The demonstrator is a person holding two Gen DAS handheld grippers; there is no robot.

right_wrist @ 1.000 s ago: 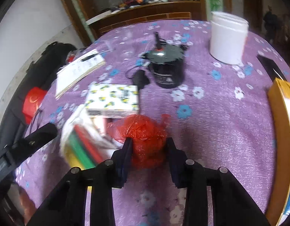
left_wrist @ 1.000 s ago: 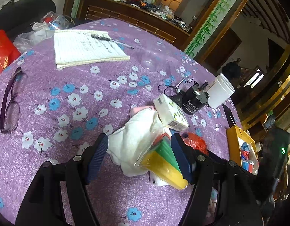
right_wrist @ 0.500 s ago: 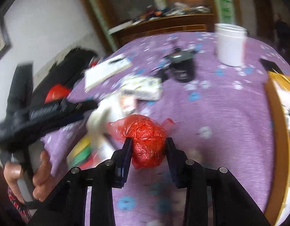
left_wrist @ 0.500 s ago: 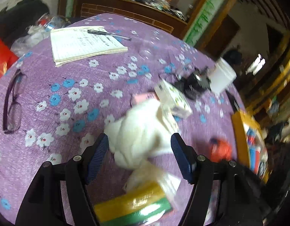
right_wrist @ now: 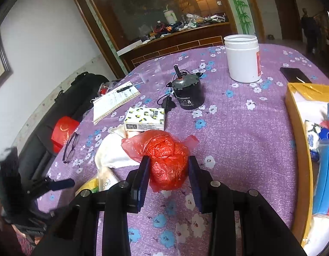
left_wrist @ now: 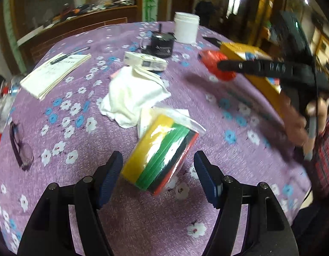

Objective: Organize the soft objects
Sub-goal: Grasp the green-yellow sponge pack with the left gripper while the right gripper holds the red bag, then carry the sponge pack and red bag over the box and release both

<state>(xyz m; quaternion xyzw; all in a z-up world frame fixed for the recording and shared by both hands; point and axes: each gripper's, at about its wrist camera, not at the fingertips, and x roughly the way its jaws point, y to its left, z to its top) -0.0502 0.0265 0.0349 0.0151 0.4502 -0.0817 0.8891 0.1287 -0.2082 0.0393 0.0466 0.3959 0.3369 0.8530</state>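
Note:
My right gripper [right_wrist: 167, 178] is shut on a crumpled red plastic bag [right_wrist: 164, 160] and holds it above the purple flowered tablecloth; the bag also shows in the left wrist view [left_wrist: 218, 66]. My left gripper [left_wrist: 159, 176] is open, with a plastic-wrapped pack of yellow, green and red sponges [left_wrist: 162, 155] lying between its fingertips on the cloth. A white towel [left_wrist: 132, 93] lies beyond the pack. A tissue pack [right_wrist: 145, 118] lies next to the towel [right_wrist: 113, 151].
A yellow box [right_wrist: 301, 149] with several soft items stands at the right edge. A black motor [right_wrist: 187, 92], a white jar [right_wrist: 242, 57], a notebook with a pen [right_wrist: 115, 101], glasses [left_wrist: 20, 147] and a black phone [right_wrist: 294, 74] lie on the table.
My right gripper has lifted the red bag off the table and carried it right, toward the yellow box. My left gripper has swung right and now frames the sponge pack.

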